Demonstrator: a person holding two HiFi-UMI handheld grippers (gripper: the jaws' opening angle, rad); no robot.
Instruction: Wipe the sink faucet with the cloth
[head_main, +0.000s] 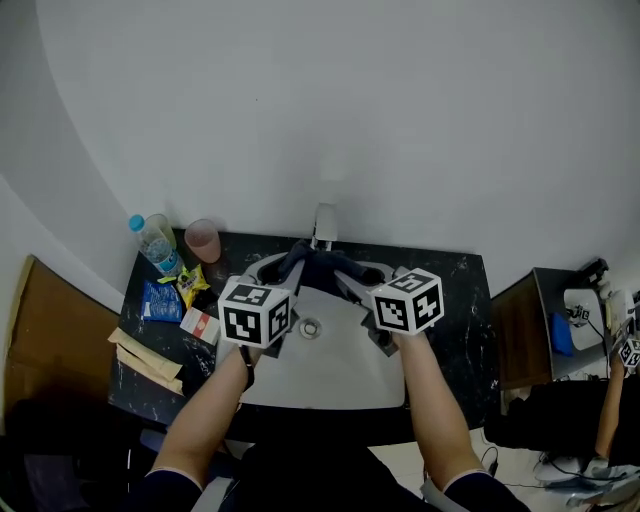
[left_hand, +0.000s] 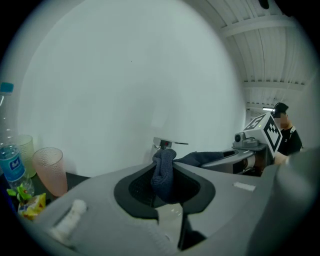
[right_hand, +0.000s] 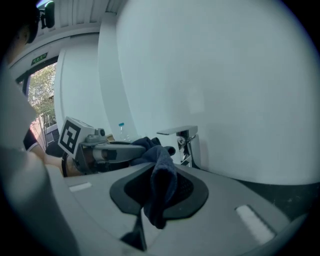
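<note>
The dark blue knitted cloth (head_main: 312, 263) hangs bunched between the two tools, over the back of the white oval sink basin (head_main: 330, 375) and just in front of the square chrome faucet (head_main: 323, 224). From where I stand I cannot tell whether it touches the metal yet. The left gripper (left_hand: 165, 182) is clamped on one thick, rolled end of it. The right gripper (right_hand: 159, 185) is pinched tight on a thinner fold, with a loose tail dangling below its pads. That thinner hold looks to me like the weak point. If the two hands draw apart or saw the cloth back and forth unevenly around the spout, the fold could slide out of the right jaws and the cloth would drop into the basin. A second worry is the flat lever on top of the faucet. A loop of cloth snagging under it could lift it and start the water, soaking the cloth and splashing the black marbled countertop (head_main: 455, 300). The hard jaw tips could also knock the chrome if the hands come in too close. The pink plastic cup (head_main: 203, 240) and the clear water bottle (head_main: 155, 243) stand well off to the left, so I see little danger to them.
</note>
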